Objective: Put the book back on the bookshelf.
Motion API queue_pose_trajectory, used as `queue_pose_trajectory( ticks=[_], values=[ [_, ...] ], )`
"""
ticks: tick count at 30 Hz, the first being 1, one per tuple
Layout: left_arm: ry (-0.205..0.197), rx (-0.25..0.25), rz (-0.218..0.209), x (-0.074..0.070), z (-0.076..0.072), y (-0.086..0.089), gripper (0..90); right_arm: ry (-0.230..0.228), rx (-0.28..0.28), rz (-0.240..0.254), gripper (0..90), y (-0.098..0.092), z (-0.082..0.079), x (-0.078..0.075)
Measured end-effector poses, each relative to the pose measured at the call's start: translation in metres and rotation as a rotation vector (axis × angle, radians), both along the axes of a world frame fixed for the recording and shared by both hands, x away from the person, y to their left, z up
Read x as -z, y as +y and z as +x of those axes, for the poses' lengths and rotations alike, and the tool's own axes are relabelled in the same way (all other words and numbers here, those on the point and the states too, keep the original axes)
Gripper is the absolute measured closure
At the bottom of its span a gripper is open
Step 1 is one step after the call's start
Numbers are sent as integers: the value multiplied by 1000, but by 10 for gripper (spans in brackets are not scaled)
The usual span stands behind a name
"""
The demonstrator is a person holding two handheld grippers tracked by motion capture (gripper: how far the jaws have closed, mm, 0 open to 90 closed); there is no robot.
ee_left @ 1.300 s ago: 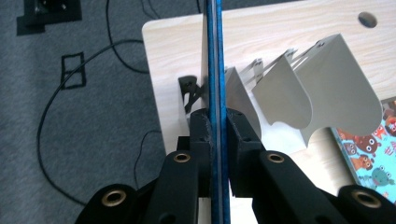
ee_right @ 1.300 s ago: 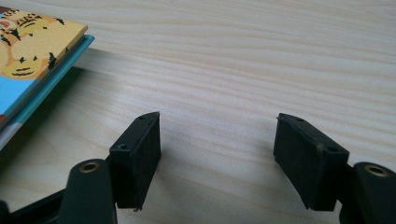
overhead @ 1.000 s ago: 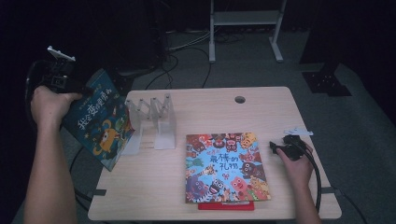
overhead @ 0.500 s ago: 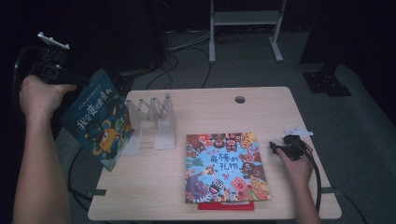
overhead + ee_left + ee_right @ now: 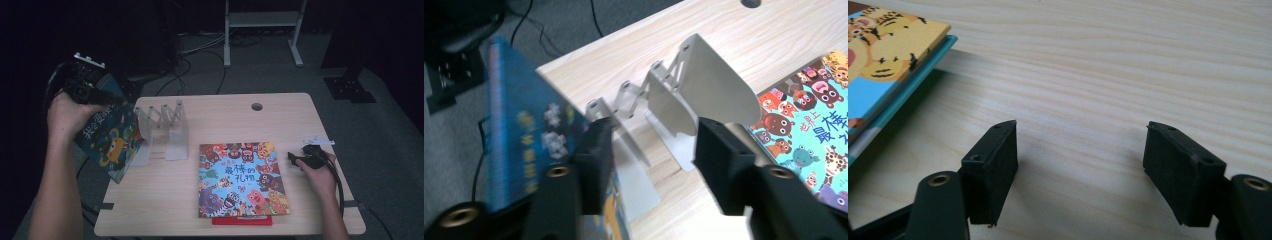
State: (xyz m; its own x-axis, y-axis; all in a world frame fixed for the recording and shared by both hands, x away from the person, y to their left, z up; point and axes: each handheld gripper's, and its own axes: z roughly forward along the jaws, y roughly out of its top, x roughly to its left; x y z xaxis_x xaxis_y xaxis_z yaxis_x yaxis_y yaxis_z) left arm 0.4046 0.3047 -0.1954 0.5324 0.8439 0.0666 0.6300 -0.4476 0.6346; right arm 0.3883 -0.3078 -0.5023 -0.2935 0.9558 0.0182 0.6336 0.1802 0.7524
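At the tabletop's (image 5: 220, 120) left edge, our left claw (image 5: 651, 150) has just been opening; its jaws stand apart beside a blue picture book (image 5: 107, 140) propped against a white folding rack (image 5: 162, 127), nothing between them. Its cover writing is blurred. Our right claw (image 5: 1080, 165) rests spread and empty beside a colourful animal book (image 5: 240, 180), titled in Chinese characters, too small to read surely.
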Motion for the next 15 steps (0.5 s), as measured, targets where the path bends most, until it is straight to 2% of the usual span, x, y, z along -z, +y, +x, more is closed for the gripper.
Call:
queue_pose_trajectory(
  ticks=[4, 9, 11, 13, 15],
  values=[
    [-41, 38, 13, 15, -7, -10, 357, 0, -11, 1, 297, 0, 0, 0],
    [-46, 66, -5, 33, -15, -20, 275, -2, -12, 0, 296, 0, 0, 0],
    [-52, 93, 2, 41, -20, -25, 250, 0, -18, -2, 278, 0, 0, 0],
    [-52, 104, -13, 48, -23, -29, 224, 4, -32, -3, 247, 1, -1, 0],
    [-14, 113, -20, 55, -27, -34, 208, 8, -54, -7, 210, 1, -1, 0]
  ],
)
